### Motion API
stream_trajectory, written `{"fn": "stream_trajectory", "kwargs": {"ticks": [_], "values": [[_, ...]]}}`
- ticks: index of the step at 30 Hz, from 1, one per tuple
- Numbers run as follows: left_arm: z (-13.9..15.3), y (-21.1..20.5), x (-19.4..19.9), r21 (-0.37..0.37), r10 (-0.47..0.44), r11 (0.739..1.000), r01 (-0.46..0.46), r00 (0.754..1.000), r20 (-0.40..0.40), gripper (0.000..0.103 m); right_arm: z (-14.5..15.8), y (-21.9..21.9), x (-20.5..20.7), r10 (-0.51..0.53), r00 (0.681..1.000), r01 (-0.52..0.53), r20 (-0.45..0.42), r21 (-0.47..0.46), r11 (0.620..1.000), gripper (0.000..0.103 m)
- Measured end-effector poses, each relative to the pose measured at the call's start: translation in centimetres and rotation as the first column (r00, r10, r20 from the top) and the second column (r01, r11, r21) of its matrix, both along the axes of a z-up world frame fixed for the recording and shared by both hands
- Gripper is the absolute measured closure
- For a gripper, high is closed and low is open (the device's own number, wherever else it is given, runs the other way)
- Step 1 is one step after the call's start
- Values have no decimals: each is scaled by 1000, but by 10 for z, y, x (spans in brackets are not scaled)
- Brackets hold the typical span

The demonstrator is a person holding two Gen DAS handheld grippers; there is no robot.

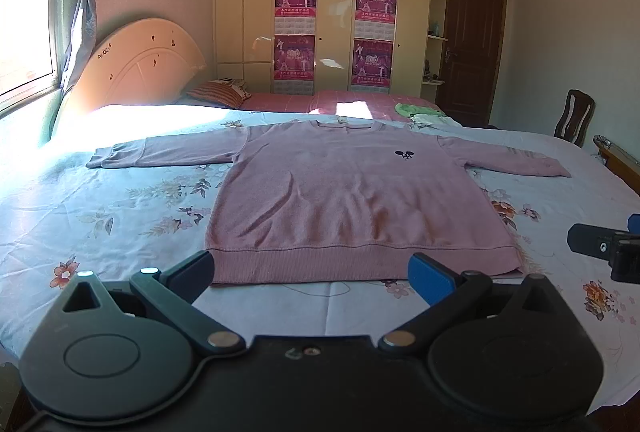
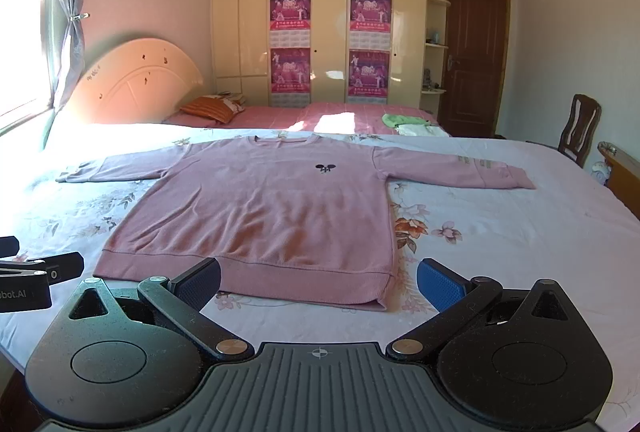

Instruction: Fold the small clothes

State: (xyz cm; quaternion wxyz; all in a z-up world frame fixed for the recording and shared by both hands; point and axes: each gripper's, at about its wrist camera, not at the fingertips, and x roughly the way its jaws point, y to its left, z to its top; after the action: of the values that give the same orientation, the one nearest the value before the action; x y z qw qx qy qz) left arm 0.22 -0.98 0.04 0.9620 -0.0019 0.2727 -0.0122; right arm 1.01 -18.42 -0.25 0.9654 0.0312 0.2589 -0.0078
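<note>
Left wrist view: sweater [image 1: 352,192] flat on bed [image 1: 100,216], nothing folded yet; our left gripper [image 1: 316,276] & right gripper [image 2: 320,282] both wide, empty — next we prob. pinch a sleeve [image 1: 160,152].

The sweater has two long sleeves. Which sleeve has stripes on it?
The pink sweater's striped sleeve is the one stretching toward the wooden chair; pale bars cross it near the cuff. The other sleeve, pointing toward the window, looks plain.
</note>
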Motion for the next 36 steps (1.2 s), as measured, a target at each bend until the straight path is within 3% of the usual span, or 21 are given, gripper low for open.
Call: {"fn": "stream_trajectory", "kwargs": {"ticks": [36], "values": [[1,3,-1,-2,9,1000,-9,1000,-2,0,3,4,-3,12,1000,-12,-4,-6,1000,0]]}}
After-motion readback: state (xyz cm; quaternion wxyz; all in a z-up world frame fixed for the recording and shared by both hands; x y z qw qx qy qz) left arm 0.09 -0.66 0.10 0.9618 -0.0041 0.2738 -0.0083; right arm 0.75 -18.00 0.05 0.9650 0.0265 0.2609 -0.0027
